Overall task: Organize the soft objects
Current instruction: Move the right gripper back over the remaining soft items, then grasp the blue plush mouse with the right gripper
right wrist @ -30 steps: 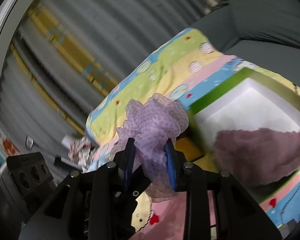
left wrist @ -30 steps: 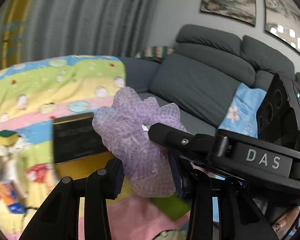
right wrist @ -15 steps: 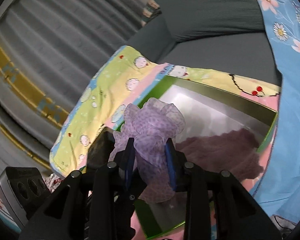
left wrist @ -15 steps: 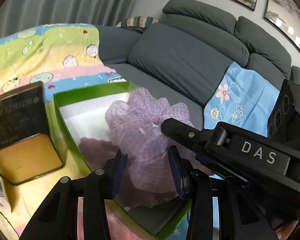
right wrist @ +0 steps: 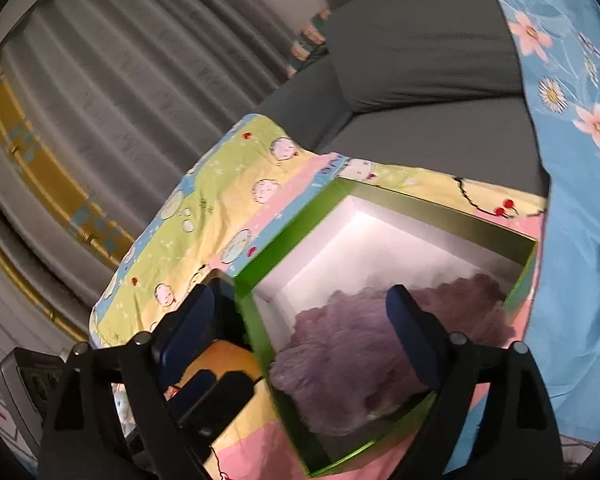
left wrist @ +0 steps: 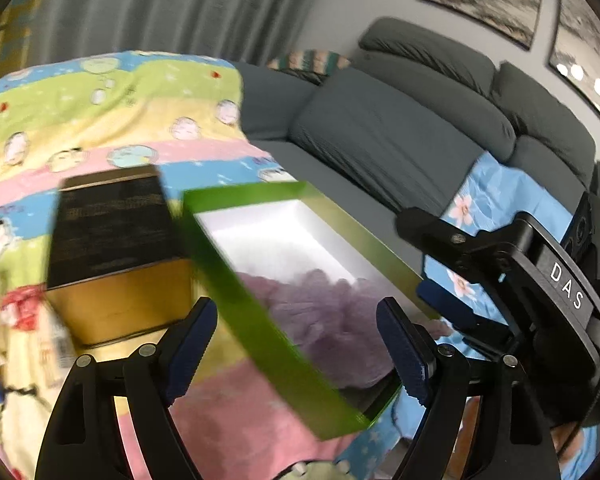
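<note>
Scrunchie [right wrist: 352,356], the lilac mesh one, lay loose in the green box [right wrist: 256,328] at its near end, seemingly on a darker purple knit [right wrist: 488,312] beyond it. Both grippers' jaws had just been opening, and they stood wide apart with nothing between their pads: the left gripper [left wrist: 300,344] straddled the box's near wall, the right gripper [right wrist: 300,344] hung above the scrunchie. Release looked complete, so the step in hand was probably a clean withdrawal. Doing it well meant lifting both grippers straight up and back before turning, so no pad snagged the mesh and dragged it out, and keeping the left gripper's fingers [left wrist: 192,340] clear of the thin wall, which would likely shift the box on the soft blanket [left wrist: 100,120]. The black-and-gold box [left wrist: 112,256] stood just beside the green one; swinging wide toward it risked a knock.
</note>
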Motion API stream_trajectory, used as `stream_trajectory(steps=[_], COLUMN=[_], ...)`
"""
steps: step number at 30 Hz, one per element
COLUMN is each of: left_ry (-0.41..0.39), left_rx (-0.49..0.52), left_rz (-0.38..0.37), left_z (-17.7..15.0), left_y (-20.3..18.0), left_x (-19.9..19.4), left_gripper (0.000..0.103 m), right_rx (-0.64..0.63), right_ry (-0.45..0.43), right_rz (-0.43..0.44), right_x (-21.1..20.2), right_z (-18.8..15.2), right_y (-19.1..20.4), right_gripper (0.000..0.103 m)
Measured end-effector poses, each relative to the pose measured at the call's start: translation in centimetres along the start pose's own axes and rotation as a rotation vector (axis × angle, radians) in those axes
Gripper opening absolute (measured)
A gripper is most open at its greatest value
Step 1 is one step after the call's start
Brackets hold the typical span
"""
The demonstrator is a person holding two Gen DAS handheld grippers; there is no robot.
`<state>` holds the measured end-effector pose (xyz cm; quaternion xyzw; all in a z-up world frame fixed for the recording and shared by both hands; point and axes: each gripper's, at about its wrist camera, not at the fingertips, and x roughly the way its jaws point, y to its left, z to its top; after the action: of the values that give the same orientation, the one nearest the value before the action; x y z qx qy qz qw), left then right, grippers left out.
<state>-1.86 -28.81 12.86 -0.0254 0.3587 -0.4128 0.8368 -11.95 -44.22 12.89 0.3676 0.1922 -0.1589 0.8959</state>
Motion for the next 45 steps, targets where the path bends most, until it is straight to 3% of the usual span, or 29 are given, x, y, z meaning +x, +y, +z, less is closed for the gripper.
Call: stream_trajectory(steps=[2,5,10,13,18,24,29,34,38,40,42,45], left_ry=[-0.015,-0.035,-0.072,-0.100,-0.097,-0.096,-0.149,-0.137,-0.153,-0.167,-0.176,-0.177], left_rx=[-0.018,-0.058,-0.117,-0.170,-0.301,-0.450,-0.541,-0.577,-0.637,-0.645,-0.652,-0.662], left_rz=[0.032,0.085,0.235,0.342,0.460,0.598,0.649,0.707,0.711,0.712,0.714,0.696], left_z=[0.0,-0.3,-1.5,-3.2,-7.0,-12.5,-12.9,-13.7,-14.2,-14.2,-14.2,-14.2], left_y=[1.3,3.5,7.7,10.9,17.1,24.3,27.1,28.7,29.7,29.9,30.1,30.3], left_x=[-1.6,-4.2,-9.0,-12.5,-17.0,-20.2,-22.0,-22.6,-23.8,-24.3,-24.6,-24.9], left_gripper=[0.082,0.083,0.083,0.083,0.083,0.083,0.083,0.083,0.083,0.083,0.083,0.083], right_rx=[-0.017,-0.045,-0.076,-0.126,-0.219,-0.318,-0.417,-0.440,-0.480,-0.522,-0.517,-0.516], right_ry=[0.003,0.014,0.042,0.058,0.099,0.224,0.323,0.464,0.489,0.488,0.513,0.463], right_rz=[0.028,0.052,0.067,0.087,0.116,0.247,0.304,0.351,0.335,0.282,0.243,0.264], right_x=[0.0,0.3,1.0,1.2,1.7,2.4,3.7,7.7,10.7,12.2,13.5,13.7], right_z=[-0.3,-0.7,-1.8,-2.5,-4.3,-7.7,-12.2,-17.0,-20.4,-22.0,-23.0,-23.2], right_y=[0.7,1.9,3.8,5.4,8.6,13.8,19.7,25.4,28.9,30.0,30.2,30.3], right_gripper=[0.099,0.100,0.102,0.102,0.102,0.102,0.102,0.101,0.078,0.068,0.048,0.041])
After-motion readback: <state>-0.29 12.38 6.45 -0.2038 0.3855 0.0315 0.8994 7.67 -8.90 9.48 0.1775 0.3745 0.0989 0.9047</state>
